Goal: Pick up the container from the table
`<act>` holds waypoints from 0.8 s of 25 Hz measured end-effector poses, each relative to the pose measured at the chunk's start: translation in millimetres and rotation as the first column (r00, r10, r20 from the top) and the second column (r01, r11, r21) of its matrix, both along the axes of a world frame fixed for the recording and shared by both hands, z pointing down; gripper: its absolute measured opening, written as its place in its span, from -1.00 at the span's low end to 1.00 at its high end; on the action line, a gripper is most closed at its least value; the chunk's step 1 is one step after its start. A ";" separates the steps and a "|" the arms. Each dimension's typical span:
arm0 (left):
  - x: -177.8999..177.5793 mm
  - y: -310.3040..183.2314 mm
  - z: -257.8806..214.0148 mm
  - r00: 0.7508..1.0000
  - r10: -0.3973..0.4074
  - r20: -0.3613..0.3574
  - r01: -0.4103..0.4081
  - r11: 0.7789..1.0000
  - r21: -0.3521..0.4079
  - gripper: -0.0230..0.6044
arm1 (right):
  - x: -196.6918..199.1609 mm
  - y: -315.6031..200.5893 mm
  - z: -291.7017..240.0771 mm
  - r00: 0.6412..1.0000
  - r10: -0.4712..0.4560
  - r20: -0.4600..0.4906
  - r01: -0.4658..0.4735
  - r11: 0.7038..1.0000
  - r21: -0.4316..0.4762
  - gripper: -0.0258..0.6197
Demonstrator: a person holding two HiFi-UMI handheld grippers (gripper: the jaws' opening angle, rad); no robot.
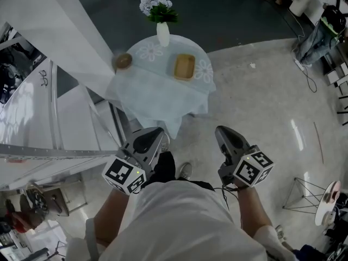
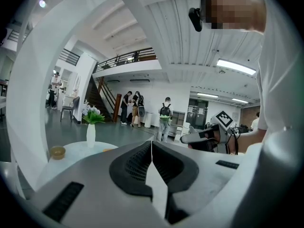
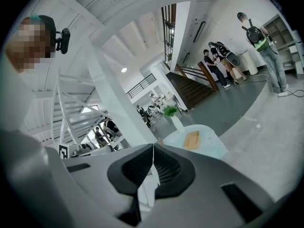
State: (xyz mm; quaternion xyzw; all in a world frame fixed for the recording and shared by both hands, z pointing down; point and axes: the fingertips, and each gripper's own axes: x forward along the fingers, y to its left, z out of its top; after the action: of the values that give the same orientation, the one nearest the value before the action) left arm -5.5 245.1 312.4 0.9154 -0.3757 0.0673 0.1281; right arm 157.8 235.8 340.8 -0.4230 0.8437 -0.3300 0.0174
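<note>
Head view: you hold the left gripper and the right gripper in front of your waist, each with its jaws pressed together on nothing. The tan rectangular container lies on the round, cloth-covered table ahead, well apart from both grippers. It sits near a white vase of flowers; a small round bowl sits at the table's left edge.

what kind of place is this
Likely a big open lobby or hall of an office-type building: a staircase and a railed balcony, people standing around, and a small clothed table with a flower vase on polished floor.
</note>
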 end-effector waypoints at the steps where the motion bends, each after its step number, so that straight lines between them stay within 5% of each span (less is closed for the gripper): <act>1: -1.0 -4.8 1.7 1.000 0.002 -0.001 -0.002 1.000 -0.004 -0.86 | -1.3 -4.7 1.2 1.000 -0.001 -0.003 0.001 1.000 -0.002 -0.85; 20: -49.2 -155.4 28.7 0.999 0.043 -0.033 -0.045 0.997 -0.057 -0.86 | -48.8 -142.9 21.0 0.998 0.021 -0.056 -0.024 0.998 -0.051 -0.85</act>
State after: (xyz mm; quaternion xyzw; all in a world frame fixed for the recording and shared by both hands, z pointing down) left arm -54.7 89.7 341.1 0.9204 -0.3512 0.0665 0.1587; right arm 109.0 92.9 361.8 -0.4419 0.8303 -0.3394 -0.0133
